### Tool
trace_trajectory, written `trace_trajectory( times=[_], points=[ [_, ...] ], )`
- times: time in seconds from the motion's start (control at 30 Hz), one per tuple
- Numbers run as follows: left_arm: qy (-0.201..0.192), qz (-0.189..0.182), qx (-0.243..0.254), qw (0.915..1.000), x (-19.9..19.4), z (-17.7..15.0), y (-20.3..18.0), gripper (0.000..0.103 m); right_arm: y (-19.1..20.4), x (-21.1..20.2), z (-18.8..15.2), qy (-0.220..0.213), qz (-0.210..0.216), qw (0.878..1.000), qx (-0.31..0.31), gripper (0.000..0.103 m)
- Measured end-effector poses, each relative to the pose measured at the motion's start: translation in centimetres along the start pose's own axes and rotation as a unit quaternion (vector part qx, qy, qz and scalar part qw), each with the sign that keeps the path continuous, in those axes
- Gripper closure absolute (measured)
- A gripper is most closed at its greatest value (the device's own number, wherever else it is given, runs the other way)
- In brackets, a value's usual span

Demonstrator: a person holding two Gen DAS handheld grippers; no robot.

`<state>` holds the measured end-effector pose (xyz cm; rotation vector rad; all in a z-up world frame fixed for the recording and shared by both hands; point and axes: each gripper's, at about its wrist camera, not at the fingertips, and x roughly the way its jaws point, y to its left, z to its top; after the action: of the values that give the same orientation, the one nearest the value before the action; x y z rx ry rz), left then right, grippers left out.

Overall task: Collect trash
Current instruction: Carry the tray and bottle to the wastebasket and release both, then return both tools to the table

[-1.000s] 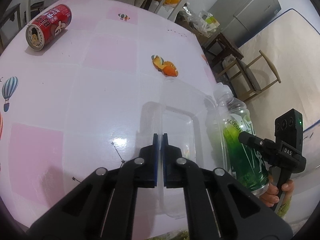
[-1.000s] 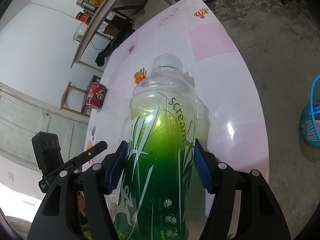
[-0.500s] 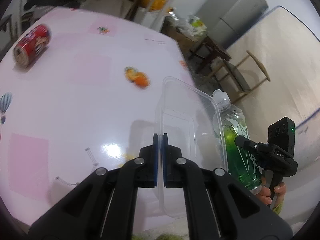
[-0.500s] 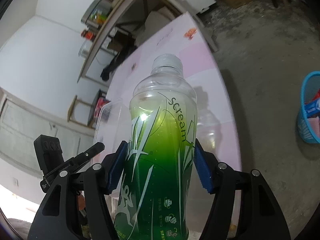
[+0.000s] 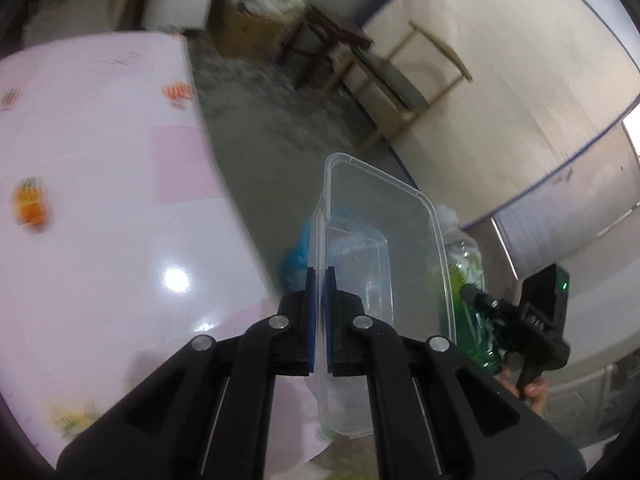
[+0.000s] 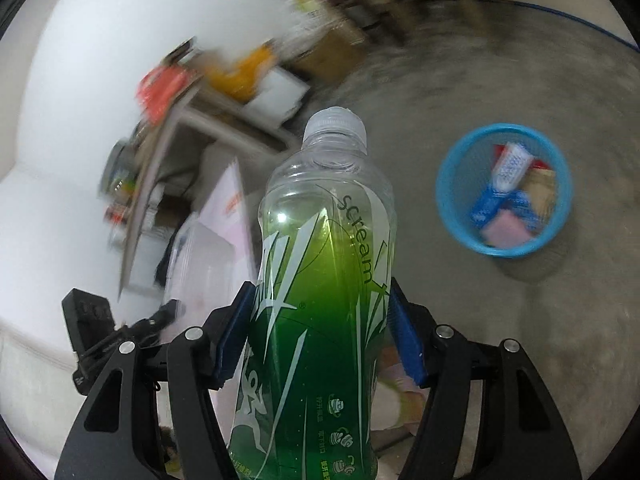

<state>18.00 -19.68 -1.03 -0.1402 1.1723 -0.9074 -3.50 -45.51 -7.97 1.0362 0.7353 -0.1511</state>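
Right wrist view: right gripper (image 6: 320, 336) clamps the slick Scream bottle (image 6: 324, 280) mid-body, near the blue bin (image 6: 444, 204); left gripper (image 5: 319, 320) pinches the light, flexible clear tub (image 5: 400, 216) by 1 wall.

My right gripper (image 6: 320, 332) clamps a green bottle (image 6: 320, 300) at its waist, cap toward the frame's top. At right, a blue basket (image 6: 452, 216) stands on the grey floor with packets inside. Lower left shows my other gripper (image 6: 120, 336), with a clear container (image 6: 200, 264) above it.
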Motion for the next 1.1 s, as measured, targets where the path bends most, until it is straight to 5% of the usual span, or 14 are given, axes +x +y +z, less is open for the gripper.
trace_trajectory(
  times=[0.13,0.33,0.4,0.47,0.5,0.87,1.1],
  points=[
    [0.059,-0.002,0.000,0.9983,6.5,1.9,-2.9,0.101,-6.0,-0.5,1.2,-0.011,-0.028,0.996,0.084,0.040],
    [0.106,0.057,0.057,0.9911,16.2,4.1,-7.3,0.100,-12.6,2.5,4.1,-0.015,-0.055,0.981,0.186,0.040],
    [0.109,0.053,0.050,0.9914,18.5,4.9,-8.0,0.092,-14.2,3.9,5.7,-0.025,-0.058,0.977,0.204,0.039],
    [0.108,0.048,0.046,0.9919,20.7,5.9,-8.9,0.061,-16.0,5.5,7.4,-0.035,-0.082,0.971,0.220,0.036],
    [0.105,0.047,0.043,0.9925,21.7,6.4,-9.2,0.058,-17.0,6.3,8.0,-0.044,-0.090,0.969,0.226,0.032],
    [0.084,0.017,0.042,0.9954,19.5,5.7,-8.1,0.055,-19.0,7.5,4.8,-0.041,-0.113,0.970,0.210,0.032],
    [0.049,-0.008,0.053,0.9973,13.1,4.6,-7.1,0.049,-18.1,4.5,2.1,-0.048,-0.126,0.973,0.187,0.032]
  ],
)
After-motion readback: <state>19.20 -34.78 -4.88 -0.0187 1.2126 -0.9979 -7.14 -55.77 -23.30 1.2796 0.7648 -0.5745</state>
